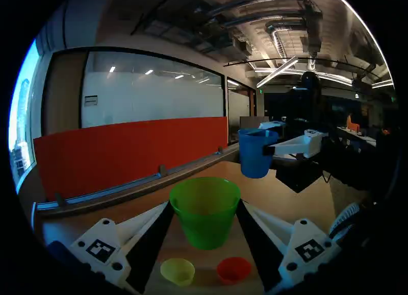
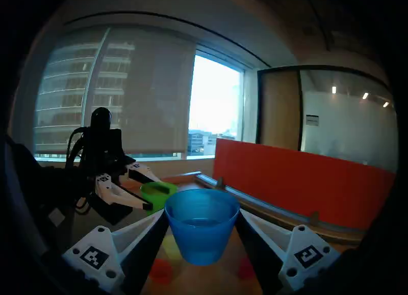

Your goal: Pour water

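left gripper (image 1: 205,207): we pinch the green cup (image 1: 205,226) upright, mouth open to receive.
right gripper (image 2: 202,214): we pinch the blue cup (image 2: 202,241) level so no water (image 2: 201,222) spills.

White wedge-shaped jaws, black inner faces, black-and-white square tags (image 1: 100,250), small dark screws (image 1: 117,266).

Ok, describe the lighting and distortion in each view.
Left gripper view: dim room, glaring ceiling strip lights, fisheye bowing the orange panel, green cup sharp. Right gripper view: window blown out to white, surroundings dark against it, blue cup sharp.
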